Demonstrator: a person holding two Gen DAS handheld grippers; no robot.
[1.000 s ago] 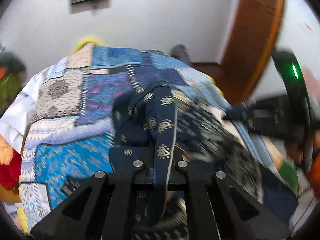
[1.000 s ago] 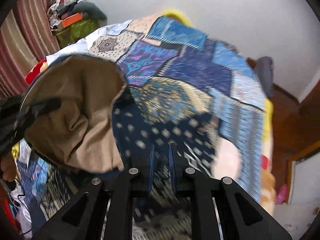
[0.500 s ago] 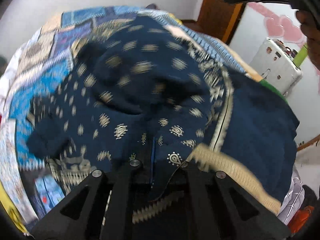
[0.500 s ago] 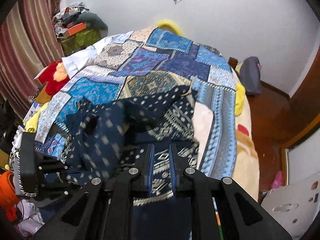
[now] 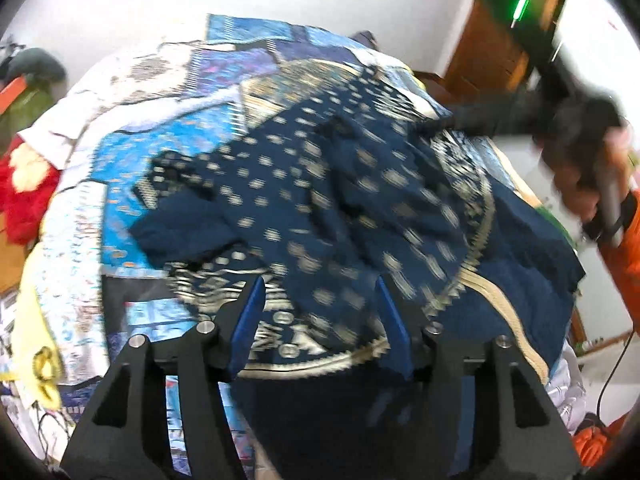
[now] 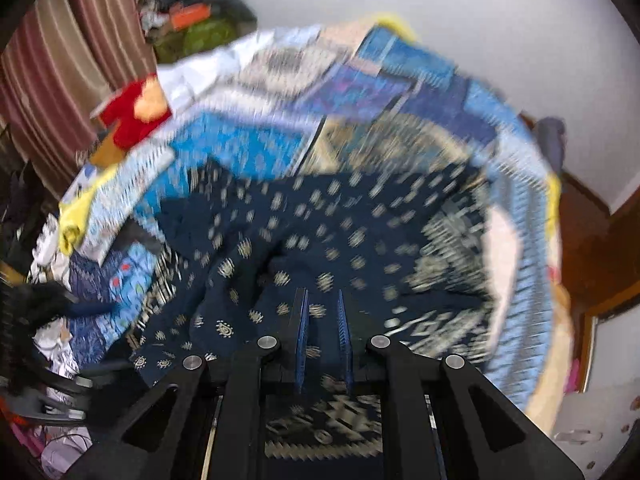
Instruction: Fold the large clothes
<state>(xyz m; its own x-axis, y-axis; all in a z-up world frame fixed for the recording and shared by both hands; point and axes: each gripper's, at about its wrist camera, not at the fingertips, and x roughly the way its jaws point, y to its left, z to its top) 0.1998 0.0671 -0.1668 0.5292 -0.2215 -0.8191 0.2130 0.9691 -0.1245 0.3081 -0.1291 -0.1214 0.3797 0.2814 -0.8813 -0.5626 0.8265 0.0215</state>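
Two grippers worked over one garment. The dress (image 5: 344,208), dark navy with pale gold motifs and a gold-patterned border, lay rumpled across the quilt (image 5: 120,184), a blue patchwork that covered the bed. Both views were blurred, so we could not read the finer folds.

Our left gripper (image 5: 320,316) had just been opening, and its jaws stood well apart. The dress's bordered hem lay between and just ahead of the blue pads (image 5: 250,316), but they did not press on it; the cloth sat loose on the quilt. Most of the dress spread ahead of this gripper and off to its right, where a plain navy panel ran toward the bed's edge. To its left only quilt showed, with a red toy (image 5: 24,196) beyond that.

Our right gripper (image 6: 323,330) had its jaws nearly together, and a fold of the dress (image 6: 320,240) ran down between the pads (image 6: 303,332), pinched there. The rest of the cloth fanned out ahead of it and to both sides. From the left view we saw that gripper far to the right, gripped by a hand (image 5: 592,176) with an orange sleeve (image 5: 624,252) below it.

A striped curtain (image 6: 60,72) hung far to the right gripper's left.
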